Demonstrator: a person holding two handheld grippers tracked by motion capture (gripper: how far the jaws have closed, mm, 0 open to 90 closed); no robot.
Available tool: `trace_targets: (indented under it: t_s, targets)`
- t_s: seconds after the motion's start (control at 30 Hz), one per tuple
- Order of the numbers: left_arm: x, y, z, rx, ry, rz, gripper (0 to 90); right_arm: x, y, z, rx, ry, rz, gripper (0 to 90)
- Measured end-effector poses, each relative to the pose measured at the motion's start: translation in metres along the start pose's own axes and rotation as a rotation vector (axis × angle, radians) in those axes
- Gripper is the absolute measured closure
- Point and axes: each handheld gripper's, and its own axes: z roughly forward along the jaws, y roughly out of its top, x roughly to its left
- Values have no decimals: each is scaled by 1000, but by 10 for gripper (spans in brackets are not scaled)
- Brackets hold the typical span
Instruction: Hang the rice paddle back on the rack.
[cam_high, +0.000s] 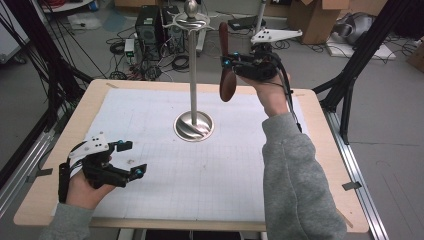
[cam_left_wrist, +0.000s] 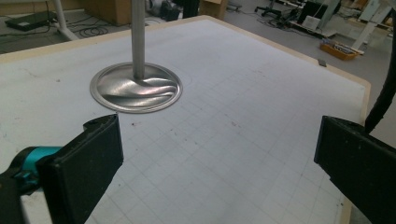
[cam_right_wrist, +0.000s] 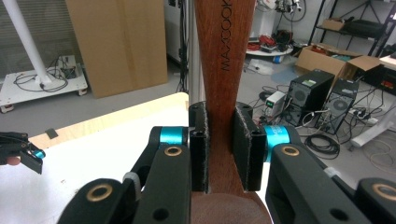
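A dark wooden spatula (cam_high: 226, 65) hangs upright in the air to the right of a metal stand (cam_high: 193, 75), its broad end down. My right gripper (cam_high: 226, 62) is shut on its neck; in the right gripper view both pads clamp the wooden handle (cam_right_wrist: 223, 70), which bears dark lettering. The stand has a tall pole, hooks at its top (cam_high: 190, 21) and a round steel base (cam_high: 193, 126), which also appears in the left gripper view (cam_left_wrist: 135, 87). My left gripper (cam_high: 132, 159) rests low at the table's front left, open, with nothing between its pads (cam_left_wrist: 88, 163).
A white gridded mat (cam_high: 210, 170) covers the wooden table (cam_high: 330, 150). Behind the table lie computer towers (cam_high: 149, 25), cables and cardboard boxes (cam_high: 320, 15) on the floor. Black frame legs (cam_high: 360, 55) stand at the right.
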Motion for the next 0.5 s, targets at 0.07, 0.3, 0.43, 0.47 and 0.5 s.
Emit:
trace_targets:
  t_s: [0.07, 0.3, 0.43, 0.47, 0.5]
  targets:
    - [0, 0, 0, 1, -1, 2, 17, 0, 0, 2, 0, -2, 1, 777]
    - [1, 0, -1, -2, 1, 1, 17, 1, 1, 4, -8, 0, 2, 777]
    - [0, 0, -2, -3, 0, 4, 17, 2, 1, 5, 0, -7, -4, 777]
    - [0, 0, -2, -3, 1, 3, 17, 2, 1, 6, 3, -8, -3, 776]
    - [0, 0, -2, -3, 0, 1, 17, 2, 1, 6, 1, -6, -6, 777]
